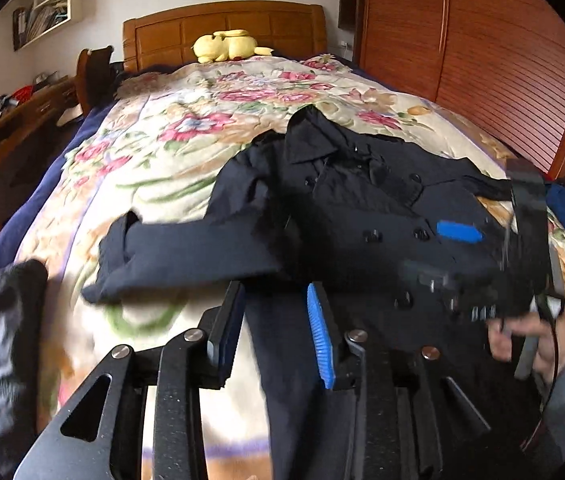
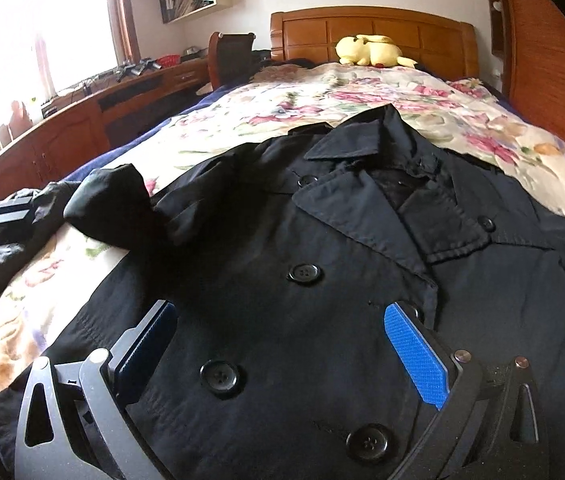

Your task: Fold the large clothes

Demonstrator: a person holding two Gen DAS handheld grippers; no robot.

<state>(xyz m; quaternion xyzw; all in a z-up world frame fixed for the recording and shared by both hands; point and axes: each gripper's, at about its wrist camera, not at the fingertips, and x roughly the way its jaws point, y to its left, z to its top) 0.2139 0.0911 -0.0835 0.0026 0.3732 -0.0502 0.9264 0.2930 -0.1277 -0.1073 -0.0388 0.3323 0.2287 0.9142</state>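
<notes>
Lying buttoned-side up on a floral quilt (image 2: 422,104), a dark double-breasted coat (image 2: 322,264) covered the bed's near end. The left gripper (image 1: 278,320) stood part-open and empty; the right gripper (image 2: 282,352) hovered wide apart above the coat's front.

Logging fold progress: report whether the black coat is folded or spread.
Mostly spread: the black coat lies front-up on the floral quilt, collar and buttons showing; one sleeve lies crumpled sideways.

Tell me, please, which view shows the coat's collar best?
The right wrist view: the collar is sharp, close and central on the coat. In the left wrist view it is smaller and motion-blurred.
</notes>
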